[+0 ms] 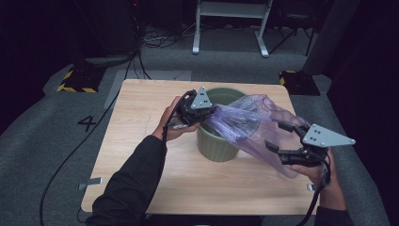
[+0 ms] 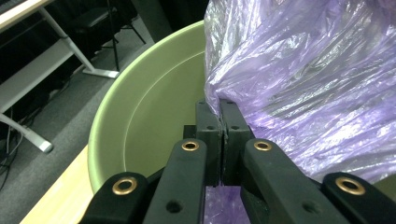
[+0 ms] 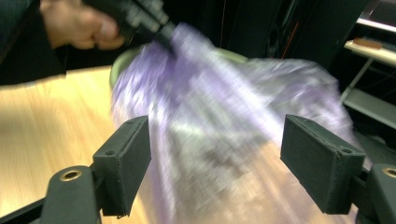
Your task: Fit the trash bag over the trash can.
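Your bench [image 1: 141, 179] carries one thing that matters here, the green bin [image 1: 217, 146], standing upright near the middle, just far enough from you that both hands can work around its mouth. Over it stretches the purple bag [image 1: 254, 127], pulled out in a slanted sheet from the bin's left rim, across the opening and down past its right side toward your right hand; it lies draped over the bin, not yet seated inside, which looks like the start of lining it. Your left gripper [image 1: 200, 112] sits right at the rim, and in the left gripper view its jaws are clenched on a gathered edge of the bag [image 2: 303, 93], with the bin's inner wall [image 2: 154, 121] directly below. Pinning the film there gives you an anchor, so the rest can be spread without the whole bag sliding off. Your right gripper [image 1: 282, 141] hangs at the bag's lower right, off the side of the bin, and its jaws stand wide apart, released; the right gripper view, though blurred, shows the film [image 3: 219, 135] beyond the two pads with neither pressing on it. I'd judge that hand is placed to take a fresh hold on the loose side, so that you can open the mouth against the anchored edge.
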Tool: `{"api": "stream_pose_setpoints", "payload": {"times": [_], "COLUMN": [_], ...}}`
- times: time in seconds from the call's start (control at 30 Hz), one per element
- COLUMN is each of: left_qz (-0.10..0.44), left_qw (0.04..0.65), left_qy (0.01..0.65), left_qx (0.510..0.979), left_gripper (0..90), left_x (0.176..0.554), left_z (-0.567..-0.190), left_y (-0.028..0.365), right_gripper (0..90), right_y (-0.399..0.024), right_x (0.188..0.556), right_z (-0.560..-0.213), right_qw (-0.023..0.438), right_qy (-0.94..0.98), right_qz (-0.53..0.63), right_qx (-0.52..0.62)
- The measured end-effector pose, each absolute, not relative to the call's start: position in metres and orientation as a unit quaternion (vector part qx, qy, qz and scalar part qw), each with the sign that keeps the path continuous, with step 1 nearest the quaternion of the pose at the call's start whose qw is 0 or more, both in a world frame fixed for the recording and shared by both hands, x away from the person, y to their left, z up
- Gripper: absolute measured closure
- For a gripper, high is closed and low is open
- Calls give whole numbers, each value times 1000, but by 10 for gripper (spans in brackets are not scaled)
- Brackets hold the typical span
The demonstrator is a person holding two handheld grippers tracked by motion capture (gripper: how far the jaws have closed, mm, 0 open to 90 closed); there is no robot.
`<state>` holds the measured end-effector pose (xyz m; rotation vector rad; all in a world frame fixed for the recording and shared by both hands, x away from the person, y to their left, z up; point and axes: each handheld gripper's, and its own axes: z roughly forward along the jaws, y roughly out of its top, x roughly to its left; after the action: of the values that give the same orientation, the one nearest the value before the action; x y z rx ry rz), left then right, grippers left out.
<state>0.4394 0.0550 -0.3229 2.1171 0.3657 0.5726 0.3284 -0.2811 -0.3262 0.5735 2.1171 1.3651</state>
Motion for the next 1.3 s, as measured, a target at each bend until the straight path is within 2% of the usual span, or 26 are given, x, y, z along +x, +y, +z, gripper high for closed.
{"api": "stream_pose_setpoints", "payload": {"times": [0.13, 0.17, 0.23, 0.27, 0.3, 0.33, 0.4, 0.43, 0.47, 0.5, 0.57, 0.6, 0.73, 0.77, 0.8, 0.83, 0.97, 1.13, 1.3], "left_qz": [216, 217, 215, 214, 213, 211, 210, 210, 211, 211, 211, 211, 189, 184, 180, 157, 152, 161, 163], "left_qw": [453, 445, 443, 444, 444, 450, 453, 453, 451, 451, 448, 450, 467, 474, 478, 487, 505, 515, 513], "left_qy": [155, 152, 152, 153, 154, 155, 156, 156, 155, 155, 157, 154, 159, 161, 167, 170, 184, 209, 163], "left_qx": [851, 855, 857, 857, 856, 854, 852, 852, 853, 853, 854, 854, 849, 846, 843, 842, 830, 815, 827], "left_gripper": [881, 879, 875, 857, 857, 842, 836, 833, 823, 815, 806, 795, 647, 647, 562, 435, 309, 247, 295], "left_x": [444, 446, 447, 447, 447, 448, 447, 447, 448, 448, 448, 448, 448, 448, 448, 449, 448, 449, 435], "left_z": [-324, -325, -326, -326, -326, -326, -325, -325, -325, -325, -326, -326, -325, -324, -322, -320, -316, -310, -304], "left_y": [55, 54, 54, 54, 54, 56, 56, 56, 56, 56, 55, 54, 56, 58, 60, 63, 70, 80, 72], "right_gripper": [221, 221, 227, 333, 333, 463, 601, 601, 743, 743, 870, 896, 900, 900, 900, 900, 900, 900, 900], "right_y": [-270, -260, -255, -251, -251, -249, -250, -250, -254, -254, -259, -261, -270, -270, -272, -278, -285, -290, -287], "right_x": [324, 322, 322, 323, 323, 328, 334, 334, 339, 339, 341, 340, 335, 335, 333, 331, 332, 335, 340], "right_z": [-338, -346, -349, -357, -357, -363, -370, -370, -375, -375, -376, -375, -365, -365, -362, -356, -349, -346, -344], "right_qw": [277, 310, 325, 321, 321, 328, 331, 331, 330, 330, 344, 350, 379, 379, 388, 401, 396, 396, 413], "right_qy": [809, 828, 831, 828, 828, 823, 819, 819, 812, 812, 794, 787, 760, 760, 755, 748, 747, 740, 726], "right_qz": [469, 402, 382, 391, 391, 391, 392, 392, 409, 409, 427, 435, 450, 450, 451, 449, 450, 453, 453], "right_qx": [220, 240, 243, 244, 244, 252, 258, 258, 256, 256, 261, 263, 275, 275, 277, 280, 288, 300, 311]}}
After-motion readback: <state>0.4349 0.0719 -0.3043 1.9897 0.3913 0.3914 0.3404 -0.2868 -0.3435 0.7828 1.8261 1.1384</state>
